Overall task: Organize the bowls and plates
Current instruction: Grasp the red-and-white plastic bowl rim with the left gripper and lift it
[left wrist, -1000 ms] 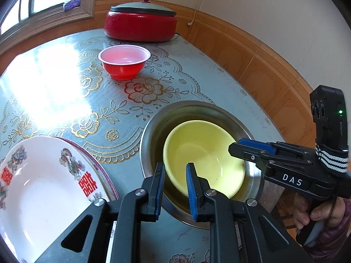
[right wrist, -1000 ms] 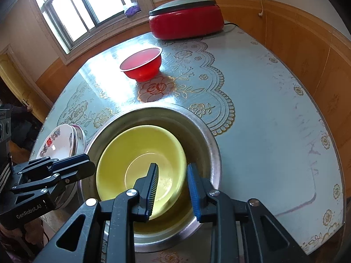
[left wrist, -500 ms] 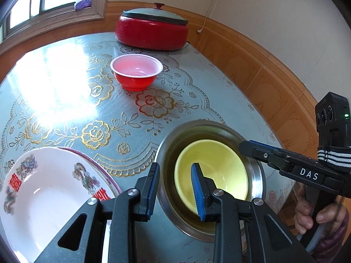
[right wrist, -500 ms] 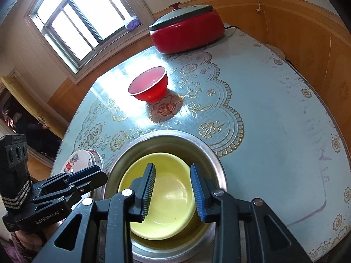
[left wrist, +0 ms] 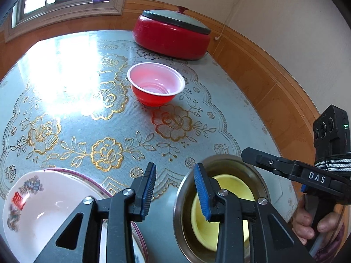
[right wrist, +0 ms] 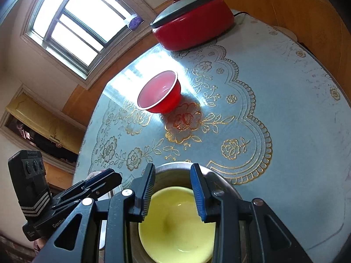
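A yellow bowl (left wrist: pixel 228 214) sits inside a steel basin (left wrist: pixel 221 162) at the table's near edge; both also show in the right wrist view, the bowl (right wrist: pixel 175 223) in the basin (right wrist: pixel 171 167). A red bowl (left wrist: pixel 156 86) stands alone mid-table, also in the right wrist view (right wrist: pixel 160 95). A white patterned plate (left wrist: pixel 43 201) lies stacked on another at the near left. My left gripper (left wrist: pixel 175 188) is open and empty, above the gap between plate and basin. My right gripper (right wrist: pixel 172 188) is open and empty, raised above the yellow bowl.
A red lidded electric pot (left wrist: pixel 173 34) stands at the table's far edge by the wood-panelled wall, with its cord behind. The round table (right wrist: pixel 285 109) has a blue flowered cover. A window (right wrist: pixel 76 22) is at the far left.
Both grippers have lifted and drawn back from the basin and tilted up toward the red bowl. Their jaws have opened wider. The bowls and plates have not moved.
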`<state>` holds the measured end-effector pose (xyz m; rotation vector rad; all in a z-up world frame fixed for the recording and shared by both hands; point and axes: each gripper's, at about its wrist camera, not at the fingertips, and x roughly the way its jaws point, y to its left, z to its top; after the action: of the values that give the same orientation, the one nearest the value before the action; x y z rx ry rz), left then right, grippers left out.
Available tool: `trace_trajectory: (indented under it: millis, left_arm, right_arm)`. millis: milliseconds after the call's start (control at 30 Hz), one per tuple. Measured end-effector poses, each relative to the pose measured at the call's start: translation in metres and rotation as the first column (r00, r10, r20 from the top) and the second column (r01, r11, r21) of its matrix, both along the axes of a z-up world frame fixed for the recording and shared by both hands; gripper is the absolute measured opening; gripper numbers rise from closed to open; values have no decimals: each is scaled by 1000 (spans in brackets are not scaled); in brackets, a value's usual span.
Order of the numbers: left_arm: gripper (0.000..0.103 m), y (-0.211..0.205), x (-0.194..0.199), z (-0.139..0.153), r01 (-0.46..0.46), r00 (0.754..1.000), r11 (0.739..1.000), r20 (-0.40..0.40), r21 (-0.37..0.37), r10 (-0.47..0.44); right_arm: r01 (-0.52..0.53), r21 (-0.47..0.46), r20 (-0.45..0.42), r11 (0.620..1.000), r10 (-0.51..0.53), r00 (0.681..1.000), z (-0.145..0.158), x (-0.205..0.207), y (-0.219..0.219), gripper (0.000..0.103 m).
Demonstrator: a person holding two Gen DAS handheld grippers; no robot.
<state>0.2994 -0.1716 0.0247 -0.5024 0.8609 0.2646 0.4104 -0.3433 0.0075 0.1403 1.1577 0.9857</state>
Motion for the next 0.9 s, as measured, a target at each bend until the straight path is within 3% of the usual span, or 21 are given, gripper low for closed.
trace_trajectory:
  millis: [300,633,900]
  left_arm:
    - [36,29,32,4,-54,999,998,10,15,54]
    - [34,74,78,-4,-111,994,994,-8,2,111]
    - [34,93,109,-18,-98,995,995,-30,-11,97]
  right_arm:
    - [-6,82,-26,997,8,1000,6,41,43,33]
    - [36,74,-74,997,-31,997,-11,84,97,33]
    - [61,42,-90,997,-57,994,-24,105,123,33]
